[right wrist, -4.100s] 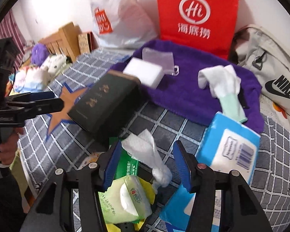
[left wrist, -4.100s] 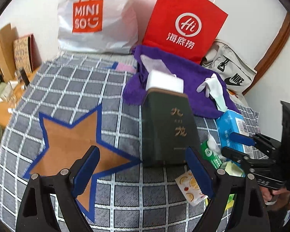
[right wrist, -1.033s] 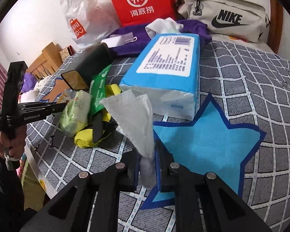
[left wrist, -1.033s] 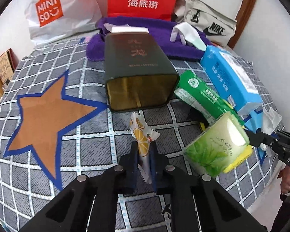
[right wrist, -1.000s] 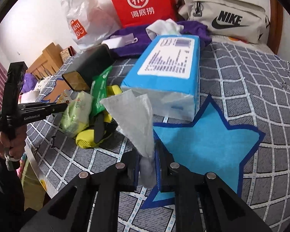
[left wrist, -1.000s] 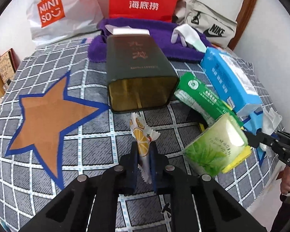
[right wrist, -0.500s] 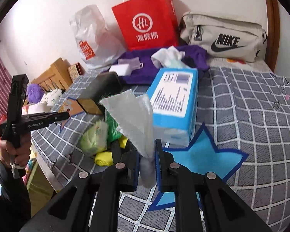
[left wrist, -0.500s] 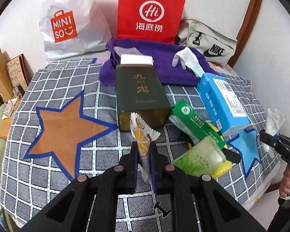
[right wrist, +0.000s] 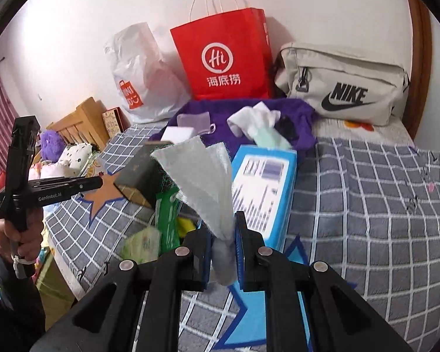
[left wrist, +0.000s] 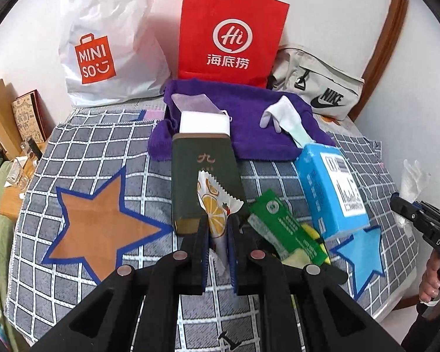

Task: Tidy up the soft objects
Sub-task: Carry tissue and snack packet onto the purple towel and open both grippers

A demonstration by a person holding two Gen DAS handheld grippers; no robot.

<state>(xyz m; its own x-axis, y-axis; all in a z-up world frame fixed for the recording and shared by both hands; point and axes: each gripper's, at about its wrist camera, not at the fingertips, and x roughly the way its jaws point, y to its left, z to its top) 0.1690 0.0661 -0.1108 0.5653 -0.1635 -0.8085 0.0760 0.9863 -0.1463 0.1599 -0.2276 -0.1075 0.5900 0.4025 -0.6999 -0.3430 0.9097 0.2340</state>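
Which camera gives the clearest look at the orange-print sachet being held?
The left wrist view. There the orange-print sachet stands upright, pinched in the left gripper, filling the middle of the frame. In the right wrist view only a small edge of it peeks out far left, beyond that gripper.

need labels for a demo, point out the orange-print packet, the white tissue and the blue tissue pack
orange-print packet (left wrist: pixel 212 205), left wrist view, on its orange-slice print
white tissue (right wrist: pixel 202 176), right wrist view, on its spread upper part
blue tissue pack (left wrist: pixel 331 193), left wrist view, on its top face
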